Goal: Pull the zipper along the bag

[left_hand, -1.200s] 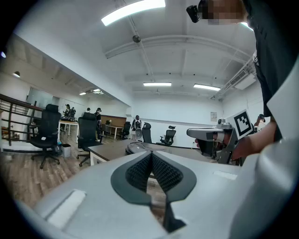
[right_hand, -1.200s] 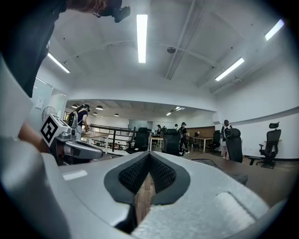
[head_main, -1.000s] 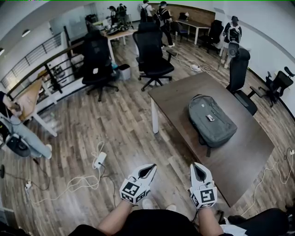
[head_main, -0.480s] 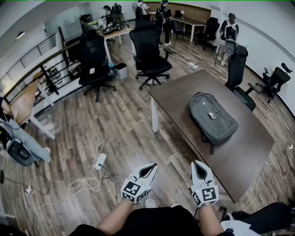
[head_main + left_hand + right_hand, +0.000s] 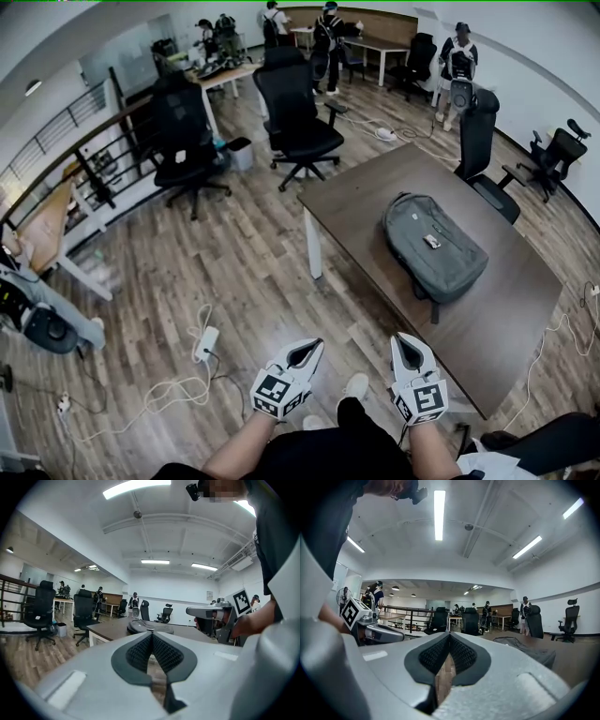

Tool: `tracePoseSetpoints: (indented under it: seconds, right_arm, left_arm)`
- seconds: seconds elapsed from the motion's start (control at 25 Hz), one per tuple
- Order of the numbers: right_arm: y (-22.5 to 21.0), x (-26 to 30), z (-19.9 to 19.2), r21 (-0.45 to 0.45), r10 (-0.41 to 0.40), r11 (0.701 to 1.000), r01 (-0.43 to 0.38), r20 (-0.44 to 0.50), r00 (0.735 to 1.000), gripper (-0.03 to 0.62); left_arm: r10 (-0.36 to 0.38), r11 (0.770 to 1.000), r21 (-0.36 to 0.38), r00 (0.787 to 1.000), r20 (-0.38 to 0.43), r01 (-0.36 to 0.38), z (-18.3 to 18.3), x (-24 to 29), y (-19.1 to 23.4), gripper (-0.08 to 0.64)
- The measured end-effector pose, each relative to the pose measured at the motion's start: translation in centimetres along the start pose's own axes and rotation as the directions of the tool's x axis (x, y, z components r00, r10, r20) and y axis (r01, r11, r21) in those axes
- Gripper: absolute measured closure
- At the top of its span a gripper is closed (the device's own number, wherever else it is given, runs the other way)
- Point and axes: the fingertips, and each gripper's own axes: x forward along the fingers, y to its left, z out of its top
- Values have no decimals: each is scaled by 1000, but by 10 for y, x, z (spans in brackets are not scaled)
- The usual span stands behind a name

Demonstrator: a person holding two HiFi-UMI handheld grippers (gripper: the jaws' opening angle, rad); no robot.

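Note:
A grey backpack (image 5: 433,246) lies flat on a dark brown table (image 5: 506,319), well ahead of both grippers. My left gripper (image 5: 305,349) is held low over the wooden floor, left of the table's near corner, shut with nothing in it. My right gripper (image 5: 405,343) hangs close to the table's near edge, also shut and empty. In the left gripper view the pads (image 5: 140,651) meet, and the backpack (image 5: 143,626) shows far off beyond them. In the right gripper view the backpack (image 5: 525,648) lies to the right of the closed pads (image 5: 461,654).
Black office chairs (image 5: 298,117) stand beyond the table, and another (image 5: 478,141) is at its far side. A power strip (image 5: 205,343) and white cables (image 5: 169,389) lie on the floor at left. A railing (image 5: 84,159) runs along the left. People stand at the back desks.
The person has stepped a little toward the table, and a shoe now shows between the grippers. Both grippers stay shut and held in the same low pose.

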Motion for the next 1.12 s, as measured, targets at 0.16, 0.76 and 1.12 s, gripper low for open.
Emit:
tracePoseSetpoints:
  seconds: [0.16,0.76,1.12]
  right_arm:
    - [-24,19,1,1,-2,1000,2,8,1000,589]
    - [-165,80,8,13,-46,999,45,73,996,591]
    - [-196,97,-3,21,-40,999,39,66,997,591]
  left_arm:
    - [-2,1000,-7,1000,-20,2,2,27,11,541]
    - [-61,995,70,997,-39,64,45,187,23,541]
    - [-84,996,21,993,-78,86,37,231,21,541]
